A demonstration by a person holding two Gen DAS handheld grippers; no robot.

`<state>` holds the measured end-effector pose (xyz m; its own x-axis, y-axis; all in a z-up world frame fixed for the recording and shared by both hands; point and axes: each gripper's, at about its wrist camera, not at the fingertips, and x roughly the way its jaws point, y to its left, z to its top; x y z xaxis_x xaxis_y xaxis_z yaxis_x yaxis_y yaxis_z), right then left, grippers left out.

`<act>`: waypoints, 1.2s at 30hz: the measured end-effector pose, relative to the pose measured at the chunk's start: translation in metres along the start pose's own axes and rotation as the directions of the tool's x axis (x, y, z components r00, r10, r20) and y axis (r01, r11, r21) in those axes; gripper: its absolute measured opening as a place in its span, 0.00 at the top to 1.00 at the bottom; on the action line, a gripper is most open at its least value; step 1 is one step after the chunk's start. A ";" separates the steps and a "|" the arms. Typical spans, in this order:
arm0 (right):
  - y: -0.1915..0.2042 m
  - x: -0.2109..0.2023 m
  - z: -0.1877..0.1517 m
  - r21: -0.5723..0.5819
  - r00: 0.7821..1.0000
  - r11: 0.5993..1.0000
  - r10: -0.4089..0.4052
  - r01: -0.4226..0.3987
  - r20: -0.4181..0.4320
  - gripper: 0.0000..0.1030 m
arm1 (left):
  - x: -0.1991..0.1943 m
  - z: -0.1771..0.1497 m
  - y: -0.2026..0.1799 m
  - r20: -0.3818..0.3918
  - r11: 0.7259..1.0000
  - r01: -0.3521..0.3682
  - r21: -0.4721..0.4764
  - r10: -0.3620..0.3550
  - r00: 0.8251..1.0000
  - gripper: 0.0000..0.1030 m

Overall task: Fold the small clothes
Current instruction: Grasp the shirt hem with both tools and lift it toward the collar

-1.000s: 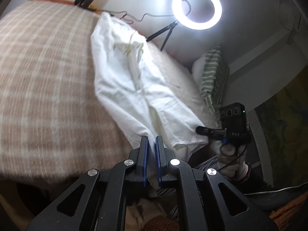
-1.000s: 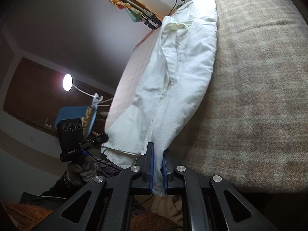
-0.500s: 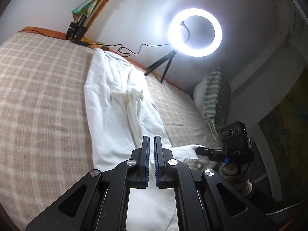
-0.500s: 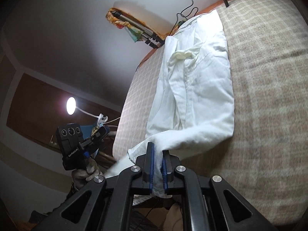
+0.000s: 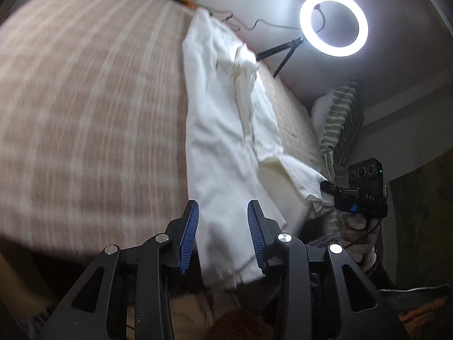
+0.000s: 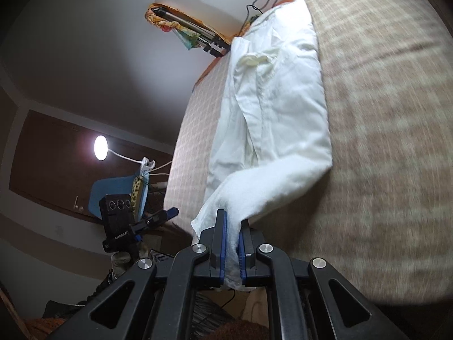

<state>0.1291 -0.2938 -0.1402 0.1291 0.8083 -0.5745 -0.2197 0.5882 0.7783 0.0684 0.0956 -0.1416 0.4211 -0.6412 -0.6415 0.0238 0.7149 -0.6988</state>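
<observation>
A: Left gripper (image 5: 222, 235) status?

B: Jaws spread wide, blue pads (image 5: 189, 236) well apart, nothing gripped. The near hem of the white garment (image 5: 226, 153) hangs between them, off the bed edge. Whether cloth brushes the right pad I can't tell, the frame is motion-blurred. It points forward and up along the bed (image 5: 85, 113).

A: Right gripper (image 6: 232, 245)?

B: Clamped tight on a bunched end of the white garment (image 6: 271, 119). Cloth fills the narrow gap between the blue pads (image 6: 222, 243) and pokes out below them. In the left wrist view the right gripper (image 5: 325, 185) is level, at the bed's near right corner, tips buried in a lifted fold. A hand (image 5: 359, 226) holds its grip from below.

A: Left gripper in the right wrist view?

B: Left gripper (image 6: 170, 213) is low and off the bed's near left corner, fingers angled up toward the mattress. Hand under it is mostly dark.

A: Garment layout?

B: Laid lengthwise up the checked bedcover, far end near the headboard side. The end in the right gripper curls back across the near part as a raised roll; the rest lies flat, creased down the middle.

A: Surroundings?

B: Ring light (image 5: 334, 22) on a tripod past the bed, striped pillow (image 5: 341, 121) to its right. Small lamp (image 6: 100, 147) and blue chair (image 6: 113, 192) on the other side.
</observation>
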 end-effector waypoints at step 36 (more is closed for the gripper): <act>-0.007 -0.003 -0.022 -0.027 0.999 0.998 0.048 -0.048 -0.008 0.95 | -0.002 0.016 -0.041 0.082 0.975 0.222 -0.017 -0.220 0.972 0.92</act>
<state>0.1089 -0.3009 -0.1496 0.1108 0.8353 -0.5385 -0.2513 0.5478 0.7980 0.0810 0.0721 -0.1067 0.4781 -0.7576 -0.4445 0.1015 0.5503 -0.8288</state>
